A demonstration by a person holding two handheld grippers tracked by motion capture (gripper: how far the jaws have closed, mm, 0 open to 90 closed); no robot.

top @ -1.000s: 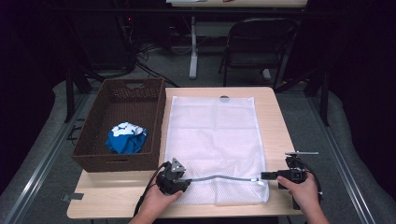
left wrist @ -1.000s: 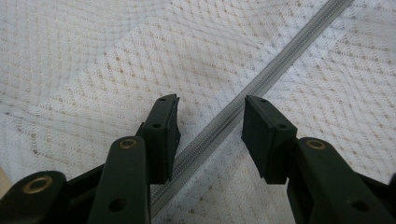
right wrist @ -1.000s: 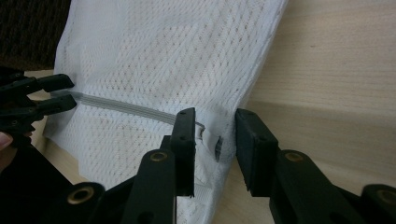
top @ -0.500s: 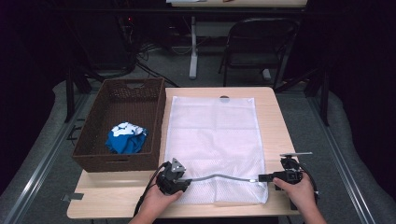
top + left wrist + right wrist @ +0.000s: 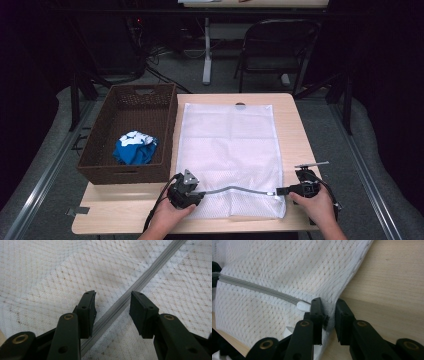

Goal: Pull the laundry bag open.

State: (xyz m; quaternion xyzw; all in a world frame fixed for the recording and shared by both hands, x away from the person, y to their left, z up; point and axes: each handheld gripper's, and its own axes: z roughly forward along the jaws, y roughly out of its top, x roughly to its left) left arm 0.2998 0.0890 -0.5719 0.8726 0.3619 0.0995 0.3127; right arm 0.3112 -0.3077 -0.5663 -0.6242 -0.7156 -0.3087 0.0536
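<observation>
A white mesh laundry bag (image 5: 227, 155) lies flat along the middle of the tabletop (image 5: 292, 130), its grey zipper (image 5: 235, 189) running across the end near the front edge. The left gripper (image 5: 112, 307) stands wide over the zipper, jaws either side of it, apparently not touching. The right gripper (image 5: 328, 315) is pinched narrow on the bag's corner fabric beside the white zipper end (image 5: 303, 306). A brown wicker basket (image 5: 100, 145) at the left edge holds a blue cloth (image 5: 135, 148).
</observation>
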